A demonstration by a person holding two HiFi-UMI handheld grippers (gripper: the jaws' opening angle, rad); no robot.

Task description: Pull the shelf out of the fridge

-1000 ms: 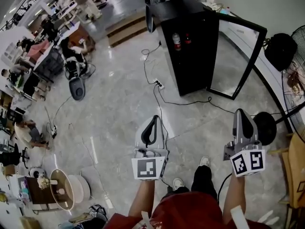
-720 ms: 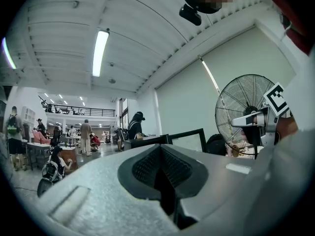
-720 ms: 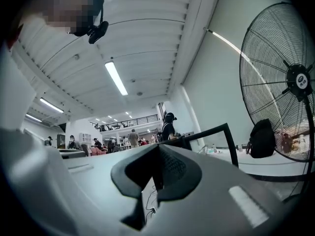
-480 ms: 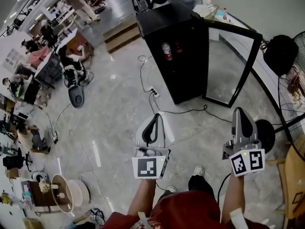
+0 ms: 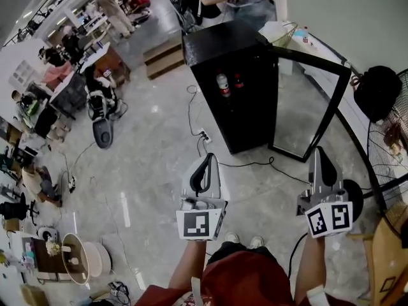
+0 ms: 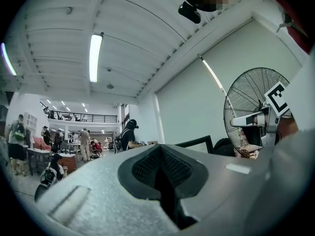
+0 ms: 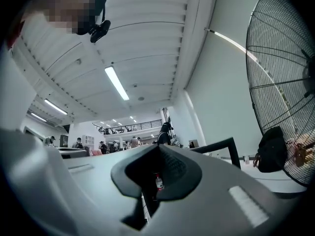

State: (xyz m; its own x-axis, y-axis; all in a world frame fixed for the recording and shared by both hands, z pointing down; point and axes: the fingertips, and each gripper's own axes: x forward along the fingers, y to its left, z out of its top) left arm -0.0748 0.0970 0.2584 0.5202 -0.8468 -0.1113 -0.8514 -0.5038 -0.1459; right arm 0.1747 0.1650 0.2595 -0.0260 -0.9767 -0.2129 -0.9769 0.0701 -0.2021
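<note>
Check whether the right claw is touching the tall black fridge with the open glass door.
Apart. The head view shows the right claw well short of the tall black fridge, with grey floor between them.

Black fridge (image 5: 245, 116) upright; glass door (image 5: 308, 104) swung wide open; shelf indistinct in dark interior.

The head camera looks steeply down from above. Both gripper cameras face slightly upward, far from the fridge door (image 5: 309, 101) (image 6: 197, 142) (image 7: 216, 145), which all three views share.
</note>
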